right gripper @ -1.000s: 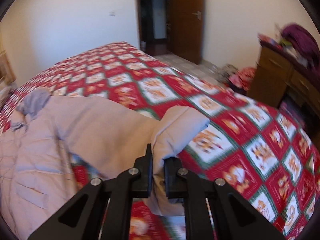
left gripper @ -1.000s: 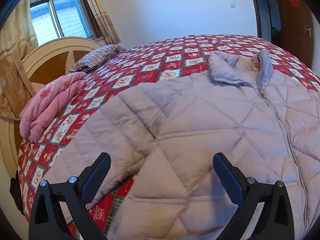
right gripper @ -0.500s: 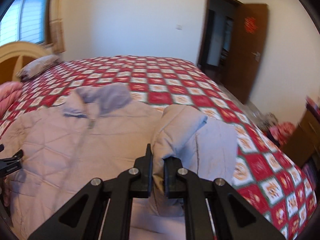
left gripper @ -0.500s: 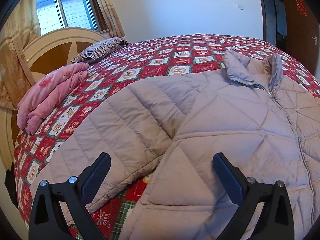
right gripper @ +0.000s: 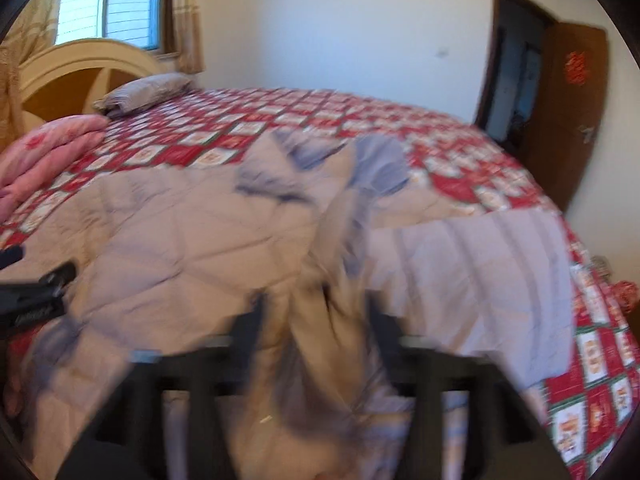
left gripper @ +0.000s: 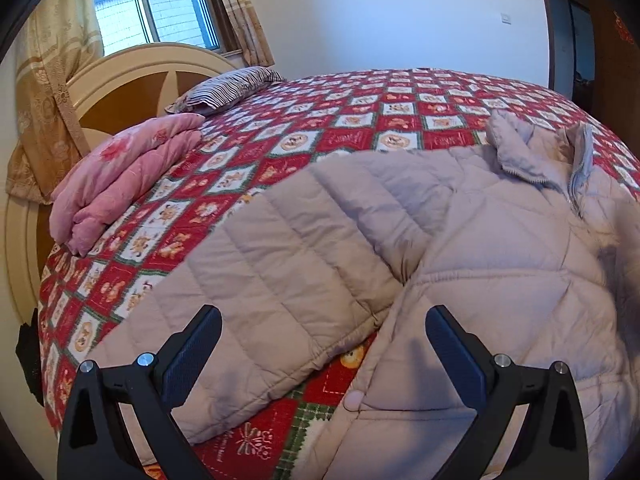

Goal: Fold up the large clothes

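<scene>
A pale quilted zip jacket (left gripper: 480,248) lies front-up on the red patterned bed (left gripper: 360,128). Its left sleeve (left gripper: 280,272) lies spread out toward the bed's edge. My left gripper (left gripper: 320,344) is open and empty, hovering just above the gap between that sleeve and the jacket's body. In the right wrist view the picture is blurred. My right gripper (right gripper: 316,316) has its fingers spread with the other sleeve's cuff (right gripper: 320,360) bunched between them, over the jacket's body (right gripper: 180,248). The sleeve (right gripper: 480,264) lies folded across the jacket.
A folded pink quilt (left gripper: 116,184) and a striped pillow (left gripper: 228,88) lie near the headboard (left gripper: 132,76). A window and curtains are behind it. An open doorway with a brown door (right gripper: 568,120) is on the right. My left gripper shows at the left edge in the right wrist view (right gripper: 32,292).
My right gripper has carried the sleeve cuff leftward over the jacket's body and its jaws have spread apart. My left gripper has shifted slightly left and lower over the other sleeve.
</scene>
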